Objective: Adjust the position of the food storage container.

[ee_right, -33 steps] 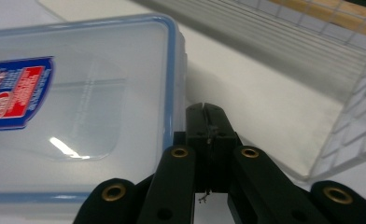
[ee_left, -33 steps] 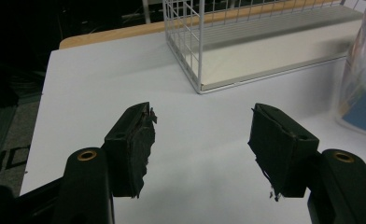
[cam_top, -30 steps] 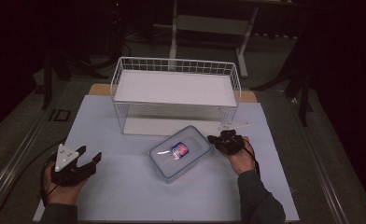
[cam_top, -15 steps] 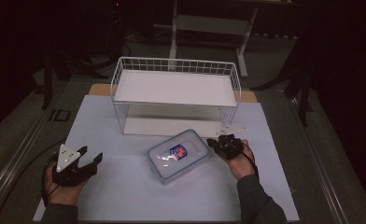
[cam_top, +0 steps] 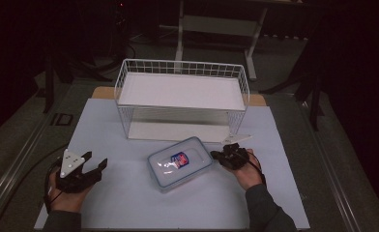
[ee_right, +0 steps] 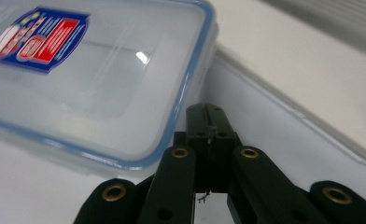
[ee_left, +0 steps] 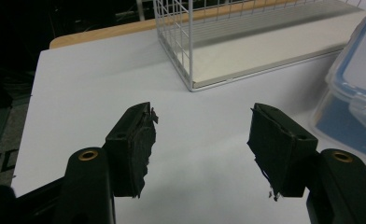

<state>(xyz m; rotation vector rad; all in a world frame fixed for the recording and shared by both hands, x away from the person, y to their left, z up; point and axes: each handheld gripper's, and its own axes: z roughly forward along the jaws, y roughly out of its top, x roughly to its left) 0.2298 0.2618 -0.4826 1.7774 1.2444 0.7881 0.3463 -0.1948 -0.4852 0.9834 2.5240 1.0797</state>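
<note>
The right gripper [cam_top: 216, 155], jaws pressed together on nothing, has its tips against the right end of the plastic box [cam_top: 180, 163]. The box lies flat, lid on, mid-table on the white mat [cam_top: 129, 203], just near of the wire rack [cam_top: 182, 92]. The left gripper [cam_top: 96, 162], jaws apart and empty, rests near left, well apart from the box.
</note>
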